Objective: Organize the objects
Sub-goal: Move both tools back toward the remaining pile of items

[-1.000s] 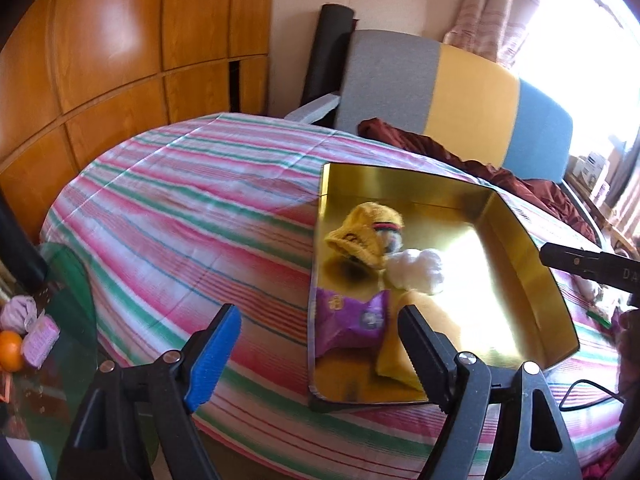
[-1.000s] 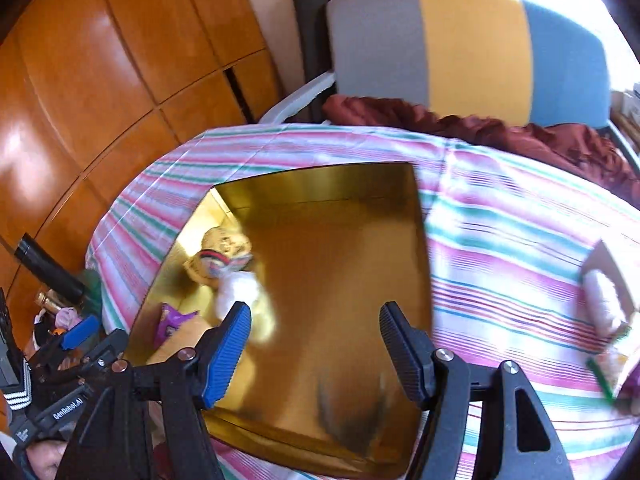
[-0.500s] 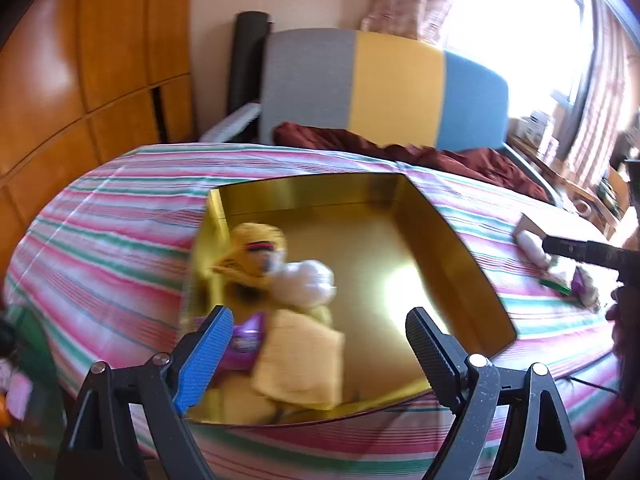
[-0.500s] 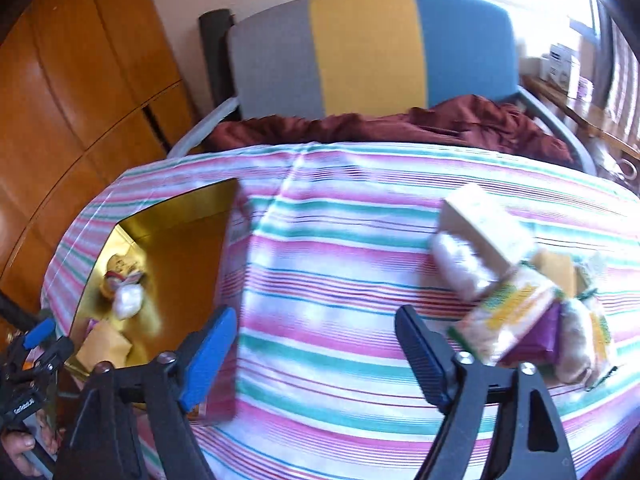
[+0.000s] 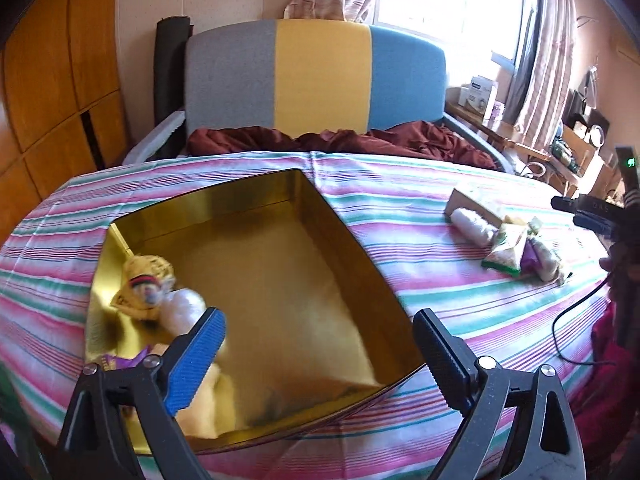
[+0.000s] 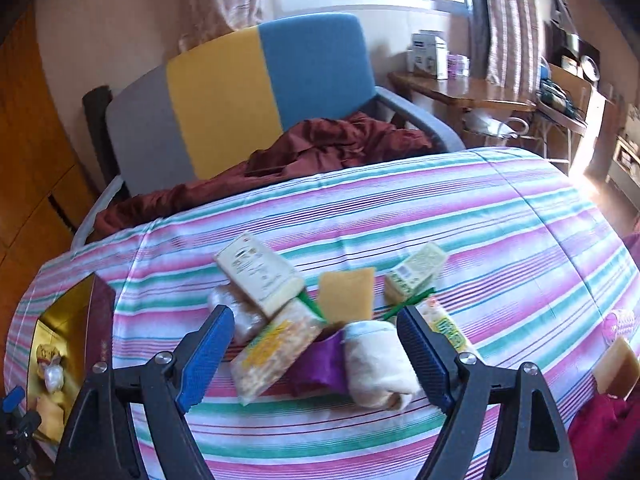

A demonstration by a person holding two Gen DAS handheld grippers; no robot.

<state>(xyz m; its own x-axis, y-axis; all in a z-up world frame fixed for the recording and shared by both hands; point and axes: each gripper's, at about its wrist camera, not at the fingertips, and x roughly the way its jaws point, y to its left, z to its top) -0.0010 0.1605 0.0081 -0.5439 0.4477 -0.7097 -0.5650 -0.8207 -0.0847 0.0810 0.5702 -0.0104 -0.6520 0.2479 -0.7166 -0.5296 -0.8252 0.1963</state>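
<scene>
While our right gripper (image 6: pixel 316 350) hangs wide and empty over the soft, light white roll (image 6: pixel 376 364) mid-bed, we'd pinch its middle, our left gripper (image 5: pixel 318 344) opening empty over the gold tin (image 5: pixel 304 280).

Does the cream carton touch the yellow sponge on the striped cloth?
Apart. In the right wrist view the cream carton lies left of the yellow sponge, and a strip of striped cloth with a green packet edge shows between them.

Left gripper (image 5: pixel 316 336) jaws opening – right gripper (image 6: pixel 316 334) wide, both empty.
</scene>
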